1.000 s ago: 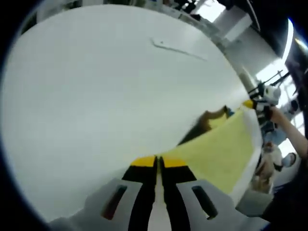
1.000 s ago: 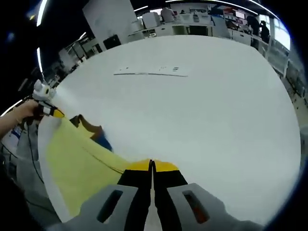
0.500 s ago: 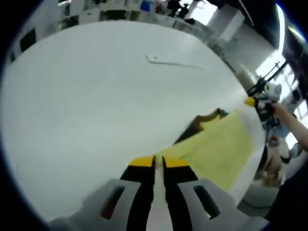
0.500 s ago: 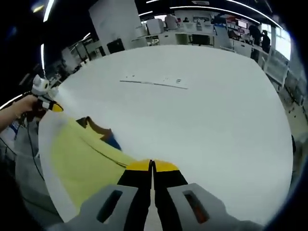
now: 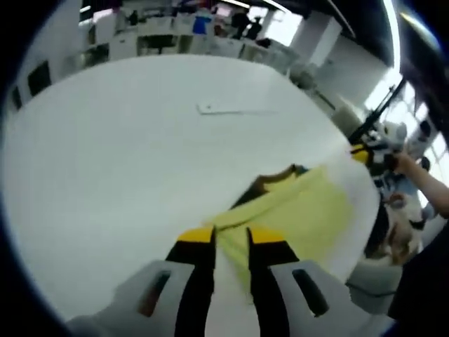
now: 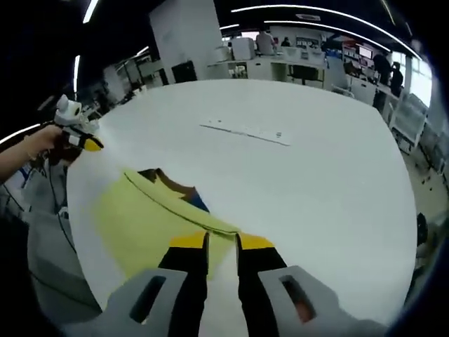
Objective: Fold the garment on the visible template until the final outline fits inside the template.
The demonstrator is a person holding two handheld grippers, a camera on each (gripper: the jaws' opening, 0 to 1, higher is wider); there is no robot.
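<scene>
A yellow garment (image 5: 298, 207) with a brown and blue patch at its far edge lies flat on the white table (image 5: 105, 140). My left gripper (image 5: 230, 239) is open, its jaws parted over the garment's near corner. In the right gripper view the same garment (image 6: 144, 217) spreads to the left, and my right gripper (image 6: 221, 242) is open over its corner. Each gripper appears in the other's view, held in a hand: the right gripper (image 5: 365, 151) and the left gripper (image 6: 84, 140). A thin white strip (image 6: 245, 131) lies farther out on the table, also seen from the left as the strip (image 5: 210, 107).
The garment lies close to the table's edge (image 6: 77, 232). A person's arm (image 5: 428, 186) reaches in at that side. Desks and shelves (image 6: 295, 60) stand beyond the far edge of the table.
Both grippers were shut on the garment's stretched edge; now both pairs of jaws have parted and the cloth lies slack and flat on the table.
</scene>
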